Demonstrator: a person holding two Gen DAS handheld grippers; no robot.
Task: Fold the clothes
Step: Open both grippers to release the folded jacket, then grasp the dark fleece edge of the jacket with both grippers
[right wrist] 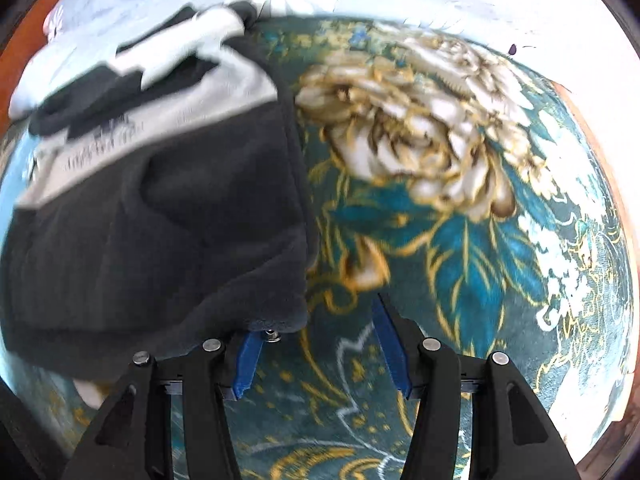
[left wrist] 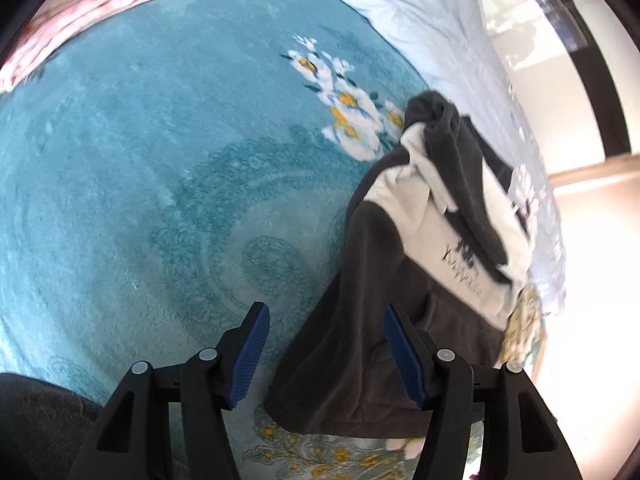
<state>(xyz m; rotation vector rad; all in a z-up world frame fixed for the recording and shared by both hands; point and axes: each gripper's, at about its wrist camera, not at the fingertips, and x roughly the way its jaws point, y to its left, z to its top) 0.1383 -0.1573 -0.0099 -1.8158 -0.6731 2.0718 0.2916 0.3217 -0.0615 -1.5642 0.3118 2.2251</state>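
Observation:
A dark grey and white hooded fleece garment (left wrist: 424, 264) lies on a teal blanket (left wrist: 140, 168), its hood bunched at the far end. My left gripper (left wrist: 326, 312) is open and empty, with the garment's lower left edge between and under its fingers. In the right wrist view the same garment (right wrist: 168, 200) fills the left half. My right gripper (right wrist: 316, 320) is open; the garment's lower right corner drapes over its left finger (right wrist: 248, 356), and its right finger (right wrist: 390, 344) is over bare blanket.
A pink folded cloth (left wrist: 100, 12) lies at the far left. A pale blue quilt (left wrist: 432, 28) lies beyond the garment. The teal blanket has a large gold and white flower (right wrist: 412, 120) to the garment's right. The bed edge and bright floor (left wrist: 592, 240) are at the right.

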